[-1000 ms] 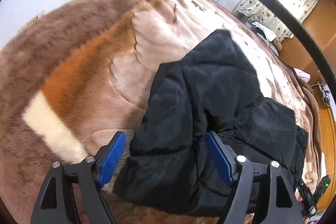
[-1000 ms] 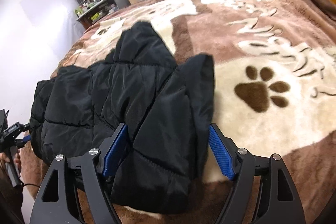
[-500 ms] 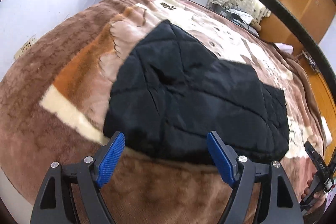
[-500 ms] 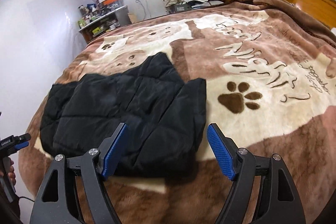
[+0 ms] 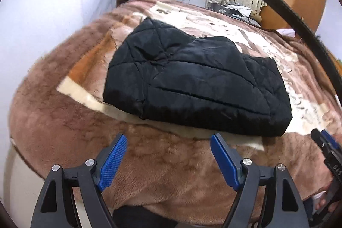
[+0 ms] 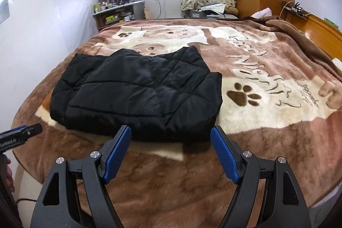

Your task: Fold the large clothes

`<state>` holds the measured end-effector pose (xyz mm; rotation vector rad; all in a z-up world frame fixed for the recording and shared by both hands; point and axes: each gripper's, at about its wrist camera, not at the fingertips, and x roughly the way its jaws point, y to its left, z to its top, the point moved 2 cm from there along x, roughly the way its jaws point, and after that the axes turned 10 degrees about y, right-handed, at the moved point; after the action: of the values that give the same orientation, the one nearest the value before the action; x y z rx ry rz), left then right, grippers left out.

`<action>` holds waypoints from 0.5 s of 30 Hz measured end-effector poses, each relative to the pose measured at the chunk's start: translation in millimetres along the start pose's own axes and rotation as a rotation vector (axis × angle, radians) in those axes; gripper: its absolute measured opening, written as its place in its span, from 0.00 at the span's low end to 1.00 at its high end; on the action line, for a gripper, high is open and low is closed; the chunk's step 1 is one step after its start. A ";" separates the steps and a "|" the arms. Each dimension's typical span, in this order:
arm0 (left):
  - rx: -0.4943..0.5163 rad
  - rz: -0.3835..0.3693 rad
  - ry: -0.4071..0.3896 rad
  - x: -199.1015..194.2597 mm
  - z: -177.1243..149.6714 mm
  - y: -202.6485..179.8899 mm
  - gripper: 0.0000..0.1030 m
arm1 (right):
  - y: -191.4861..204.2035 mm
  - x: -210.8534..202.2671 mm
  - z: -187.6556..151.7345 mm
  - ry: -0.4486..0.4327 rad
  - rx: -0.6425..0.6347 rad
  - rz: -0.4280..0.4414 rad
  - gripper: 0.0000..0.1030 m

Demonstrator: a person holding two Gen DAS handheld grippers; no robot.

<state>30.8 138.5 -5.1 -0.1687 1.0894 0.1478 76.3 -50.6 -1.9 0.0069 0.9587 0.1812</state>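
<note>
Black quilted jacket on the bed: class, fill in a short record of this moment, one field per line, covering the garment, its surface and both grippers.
garment: black quilted jacket, folded into a compact bundle
surface: brown and cream blanket with paw prints, covering the bed
left gripper: jaws open, holding nothing, short of the jacket's near edge
right gripper: jaws open, holding nothing, at the jacket's near edge
contact: neither gripper grips the jacket

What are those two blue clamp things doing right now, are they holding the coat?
Left gripper: open, holding nothing, short of the black coat.
Right gripper: open, holding nothing; the coat lies on the blanket.
</note>
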 end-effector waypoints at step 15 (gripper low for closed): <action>0.060 0.075 -0.147 -65.9 -48.4 -44.0 0.87 | 13.7 -43.2 -35.8 -0.007 0.004 -0.037 0.75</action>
<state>-32.3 83.0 34.5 -0.0621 0.9531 0.1922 20.8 -46.5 13.7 -0.0070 0.9514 0.1454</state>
